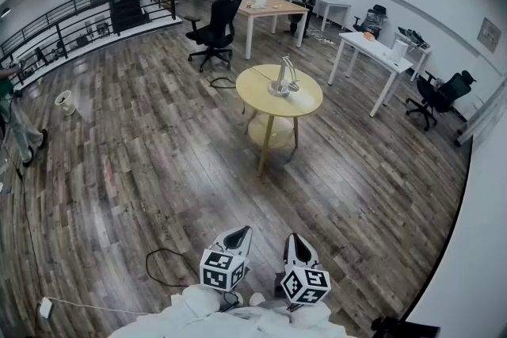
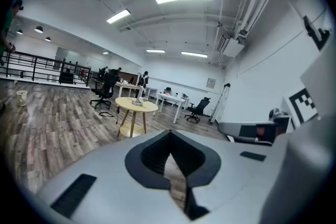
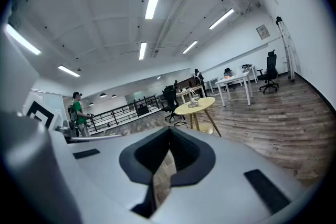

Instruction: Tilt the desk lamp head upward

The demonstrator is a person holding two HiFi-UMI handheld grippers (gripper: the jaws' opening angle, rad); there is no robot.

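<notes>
Standing mid-table, small silver desk lamp (image 1: 283,81), round yellow table (image 1: 255,85)

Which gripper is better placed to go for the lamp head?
Right, marginally: right gripper lines up nearer the desk lamp on the round table than left gripper; both shut, empty, far off.

Desk lamp (image 1: 283,80) — too small to tell its head's tilt.
</notes>
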